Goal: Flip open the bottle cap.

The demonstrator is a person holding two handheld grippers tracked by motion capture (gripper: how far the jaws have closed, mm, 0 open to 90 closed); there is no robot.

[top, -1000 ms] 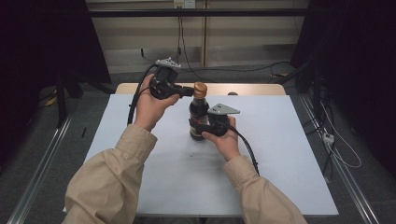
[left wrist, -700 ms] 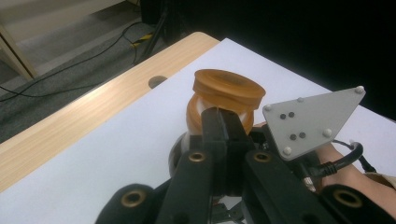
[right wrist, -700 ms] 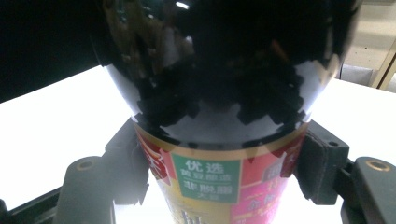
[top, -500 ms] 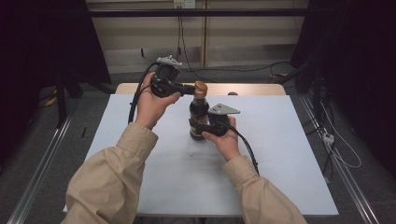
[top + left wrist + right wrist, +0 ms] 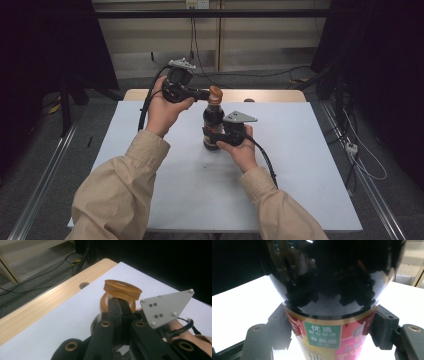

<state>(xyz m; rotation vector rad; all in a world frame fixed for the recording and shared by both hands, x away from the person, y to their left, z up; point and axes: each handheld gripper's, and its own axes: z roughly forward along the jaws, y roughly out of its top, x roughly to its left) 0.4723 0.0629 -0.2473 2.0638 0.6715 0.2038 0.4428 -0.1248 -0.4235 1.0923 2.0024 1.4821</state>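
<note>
Nothing has shifted since earlier; both hands hold steady.
Right gripper clamps the bottle; left gripper is clenched beside its cap.

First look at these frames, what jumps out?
A dark glass bottle with a red and green label stands upright mid-table on the white table top, clamped at its body by the right gripper. Above it, the left gripper comes in from the left, its jaws pinched shut on the neck just under the bottle's orange-brown cap.
</note>
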